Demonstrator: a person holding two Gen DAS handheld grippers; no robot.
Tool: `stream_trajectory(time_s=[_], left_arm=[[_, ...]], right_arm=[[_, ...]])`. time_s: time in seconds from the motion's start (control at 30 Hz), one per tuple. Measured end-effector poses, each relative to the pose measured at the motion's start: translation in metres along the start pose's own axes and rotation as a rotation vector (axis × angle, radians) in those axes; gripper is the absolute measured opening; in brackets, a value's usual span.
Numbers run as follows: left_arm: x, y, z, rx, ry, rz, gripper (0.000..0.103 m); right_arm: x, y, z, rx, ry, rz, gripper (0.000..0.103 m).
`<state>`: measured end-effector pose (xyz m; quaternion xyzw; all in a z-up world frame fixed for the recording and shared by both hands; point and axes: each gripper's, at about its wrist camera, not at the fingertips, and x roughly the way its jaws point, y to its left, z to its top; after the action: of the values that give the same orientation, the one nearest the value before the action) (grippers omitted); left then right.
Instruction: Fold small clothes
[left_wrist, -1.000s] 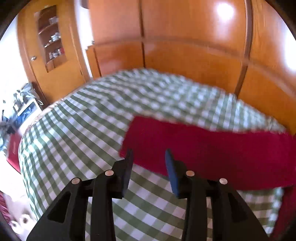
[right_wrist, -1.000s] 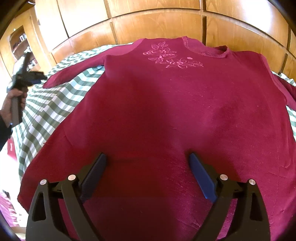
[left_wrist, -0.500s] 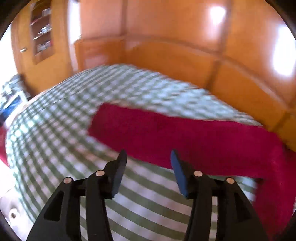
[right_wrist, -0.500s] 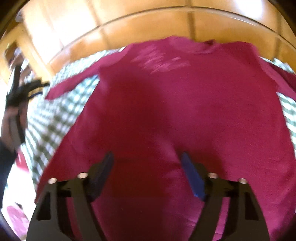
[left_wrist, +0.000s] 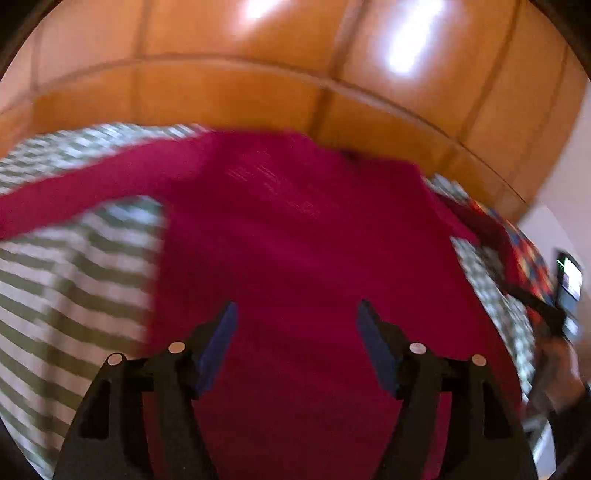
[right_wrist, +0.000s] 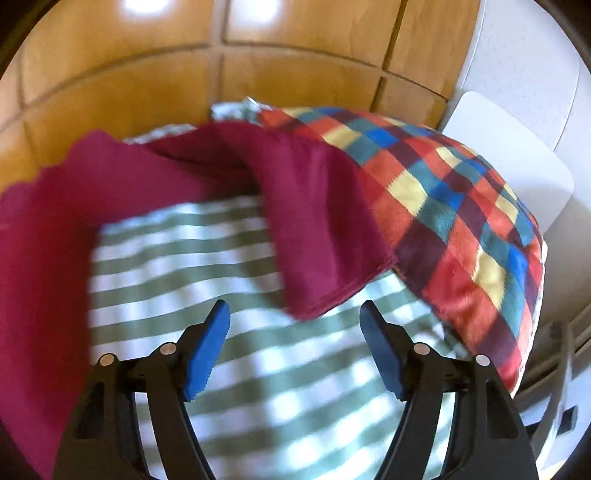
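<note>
Both claws swung rightward, left claw (left_wrist: 295, 321) opening over red shirt (left_wrist: 295, 240), right claw (right_wrist: 293, 321) released near sleeve (right_wrist: 314, 229).

Wood-panelled wall (left_wrist: 229, 88), green-checked bed (right_wrist: 258, 354), plaid pillow (right_wrist: 461, 221)

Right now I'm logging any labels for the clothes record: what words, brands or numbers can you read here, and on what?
None can be read.
red top: pale chest decoration, blurred; no letters made out.
small screen at right edge: glowing, too small and blurred.
checked cushion: pattern only.
</note>
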<state>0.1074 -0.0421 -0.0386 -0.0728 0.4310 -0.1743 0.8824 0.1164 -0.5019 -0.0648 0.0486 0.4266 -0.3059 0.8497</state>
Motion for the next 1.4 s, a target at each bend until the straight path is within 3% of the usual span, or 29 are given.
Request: stream_trajectory(time_s=[0.03, 0.1, 0.17, 0.3, 0.43, 0.6, 0.73, 0.8, 0.83, 0.87, 0.93, 1.07, 1.2, 1.33, 1.4], left_arm=[[0.005, -0.013, -0.006, 0.025, 0.021, 0.004, 0.070], [0.012, -0.030, -0.014, 0.056, 0.053, 0.002, 0.070], [0.020, -0.040, -0.020, 0.093, 0.077, 0.011, 0.070], [0.025, -0.046, -0.025, 0.164, 0.111, 0.043, 0.070], [0.024, -0.052, -0.026, 0.225, 0.154, 0.051, 0.070], [0.028, -0.066, -0.039, 0.337, 0.223, 0.055, 0.070], [0.023, -0.064, -0.049, 0.316, 0.234, 0.043, 0.073], [0.021, -0.062, -0.050, 0.291, 0.235, 0.038, 0.073], [0.020, -0.061, -0.048, 0.273, 0.234, 0.031, 0.073], [0.019, -0.060, -0.047, 0.261, 0.234, 0.027, 0.073], [0.017, -0.057, -0.044, 0.237, 0.227, 0.020, 0.073], [0.012, -0.049, -0.032, 0.203, 0.179, 0.027, 0.073], [0.021, -0.041, -0.023, 0.152, 0.173, 0.037, 0.074], [0.025, -0.044, -0.037, 0.179, 0.197, 0.059, 0.074], [0.023, -0.046, -0.048, 0.184, 0.208, 0.069, 0.075]], right_arm=[[0.008, -0.002, 0.002, -0.001, 0.009, -0.014, 0.062], [0.025, -0.012, 0.008, 0.006, 0.034, -0.043, 0.019], [0.027, -0.021, 0.012, 0.018, 0.039, -0.027, 0.006], [-0.033, -0.060, 0.030, 0.033, -0.111, 0.039, 0.005], [-0.072, -0.097, 0.063, 0.063, -0.175, 0.093, 0.005], [-0.044, -0.144, 0.123, 0.180, -0.109, 0.053, 0.005], [0.012, -0.159, 0.162, 0.227, 0.003, 0.013, 0.005], [0.035, -0.163, 0.173, 0.245, 0.031, 0.018, 0.027], [0.040, -0.166, 0.177, 0.258, 0.033, -0.008, 0.061], [0.040, -0.171, 0.178, 0.278, 0.015, -0.031, 0.076], [0.028, -0.187, 0.177, 0.348, -0.078, -0.061, 0.078], [0.018, -0.216, 0.148, 0.484, -0.067, 0.097, 0.078], [0.036, -0.210, 0.101, 0.571, 0.044, 0.310, 0.060], [0.064, -0.189, 0.089, 0.594, 0.093, 0.350, 0.044], [0.077, -0.177, 0.096, 0.579, 0.107, 0.330, 0.023]])
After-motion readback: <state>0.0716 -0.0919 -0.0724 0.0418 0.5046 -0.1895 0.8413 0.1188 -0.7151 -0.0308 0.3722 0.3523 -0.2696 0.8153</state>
